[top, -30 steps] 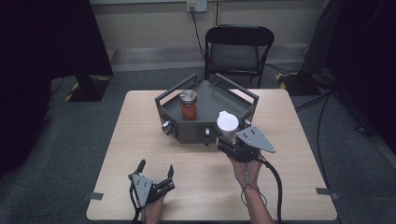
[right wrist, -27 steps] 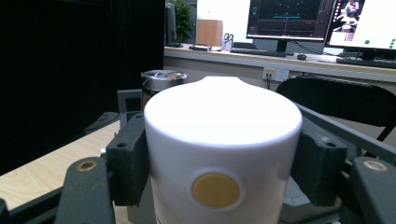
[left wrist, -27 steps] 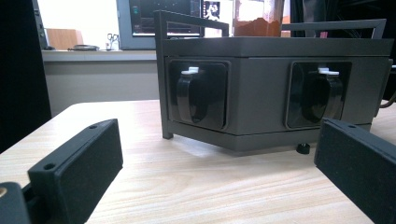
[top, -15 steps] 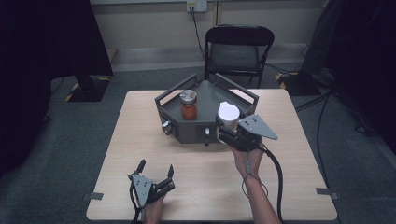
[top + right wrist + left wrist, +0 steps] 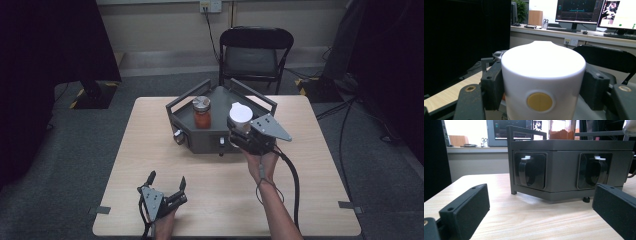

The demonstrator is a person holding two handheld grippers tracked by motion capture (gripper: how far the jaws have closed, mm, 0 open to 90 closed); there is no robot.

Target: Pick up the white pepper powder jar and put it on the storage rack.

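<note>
Grey carpet lies under a pale wooden bench (image 5: 150, 150), with a black folding chair (image 5: 256, 52) behind its far edge and dark curtains at both sides. On the bench we see a dark grey box (image 5: 210, 134) with rails round its top and round knobs on its front faces; a jar (image 5: 202, 112) of red stuff with a metal lid stands upright on top of it. Our right tongs (image 5: 239, 125) are clenched on a white container (image 5: 240, 115), held upright above the right part of the box, just right of the jar and apart from it. In the right gripper view the white container (image 5: 543, 82) sits squarely between the two black jaws, both pads pressing its sides, a round yellow dot on its near face. Our left tongs (image 5: 166, 181) rest low near the front edge of the bench, well apart from the box, jaws spread wide with nothing between them. In the left gripper view the box (image 5: 571, 167) stands ahead beyond the open jaws.
</note>
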